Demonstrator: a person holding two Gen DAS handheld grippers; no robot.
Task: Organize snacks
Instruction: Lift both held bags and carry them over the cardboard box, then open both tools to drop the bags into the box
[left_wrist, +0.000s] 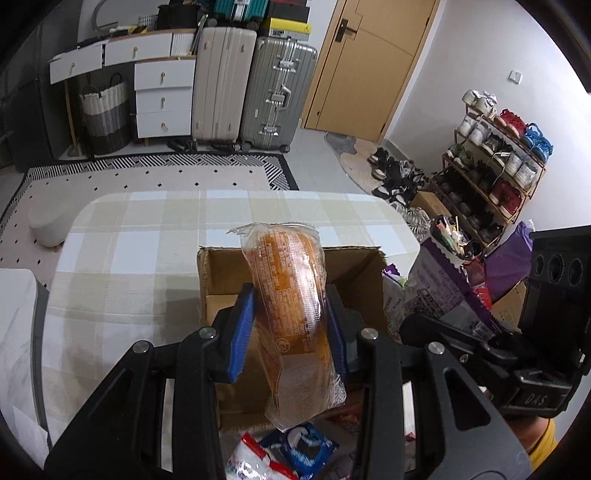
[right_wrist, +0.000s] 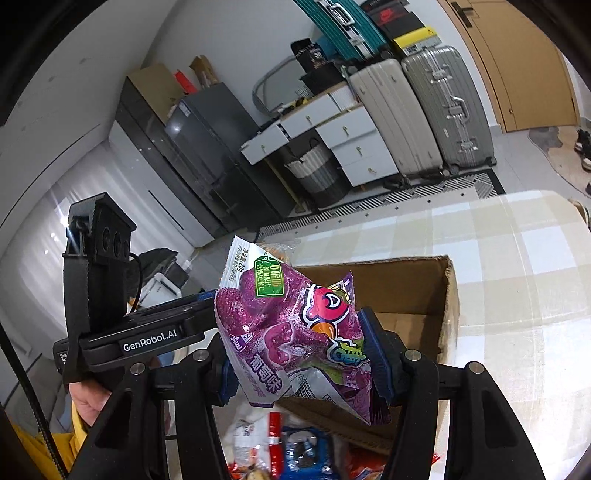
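An orange snack packet (left_wrist: 291, 295) is clamped upright between the pads of the left gripper (left_wrist: 291, 325), above the open cardboard box (left_wrist: 221, 273) on the desk (left_wrist: 129, 251). A purple gummy bag (right_wrist: 291, 332) is gripped by the right gripper (right_wrist: 303, 354), just before the same box.

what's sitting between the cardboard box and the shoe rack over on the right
In the left wrist view, a purple snack bag stands right beside the cardboard box; beyond it a dark cup of sticks and a small brown carton come before the shoe rack.
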